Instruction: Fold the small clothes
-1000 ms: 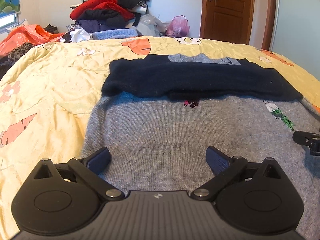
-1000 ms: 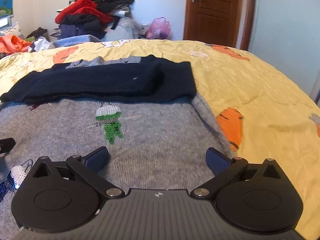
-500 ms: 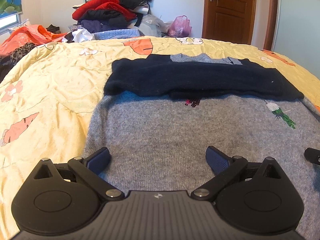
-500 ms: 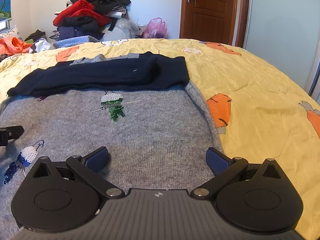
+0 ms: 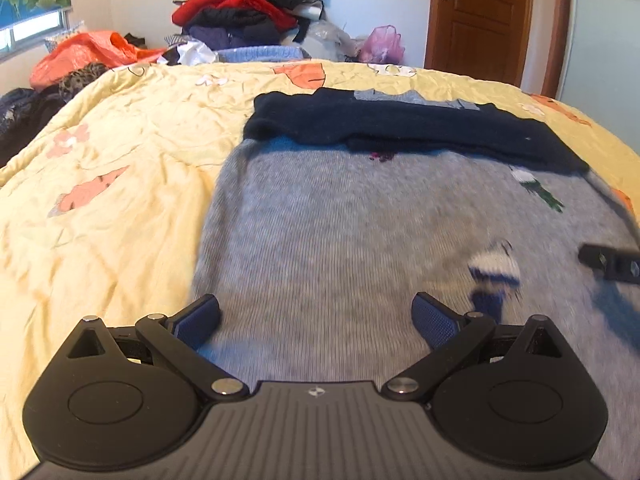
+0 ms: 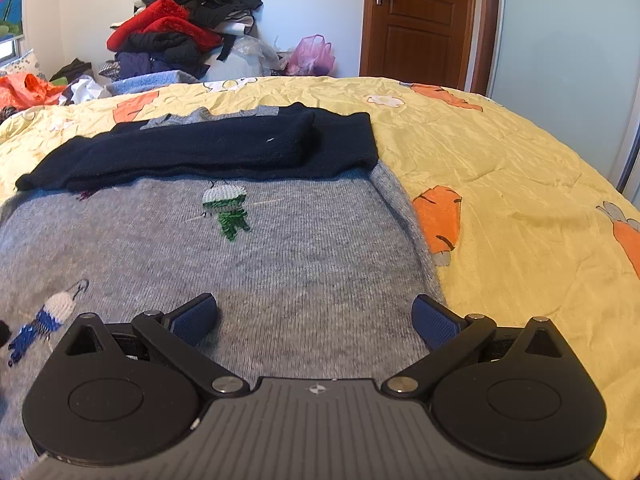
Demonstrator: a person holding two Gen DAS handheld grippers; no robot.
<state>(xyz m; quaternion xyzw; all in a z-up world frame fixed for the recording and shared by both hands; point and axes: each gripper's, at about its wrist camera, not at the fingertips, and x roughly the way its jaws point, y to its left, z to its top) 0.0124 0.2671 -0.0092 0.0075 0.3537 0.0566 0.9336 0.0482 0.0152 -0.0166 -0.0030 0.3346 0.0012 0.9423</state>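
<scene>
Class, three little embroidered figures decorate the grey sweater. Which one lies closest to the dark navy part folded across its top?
The small dark-red figure, half tucked under the navy fold's edge. The green-and-white one sits lower, and the blue-and-white one lower still.

The near hem of the grey knitted sweater [image 5: 340, 248] is hidden behind the black gripper bodies in both views, and its upper part is covered by the folded dark navy sleeves [image 6: 208, 148]. The blue-and-white embroidered figure [image 5: 494, 276] is smeared by motion blur in the left wrist view. Only a black tip of the right gripper [image 5: 610, 262] is seen there, cut off by the frame's right edge.
</scene>
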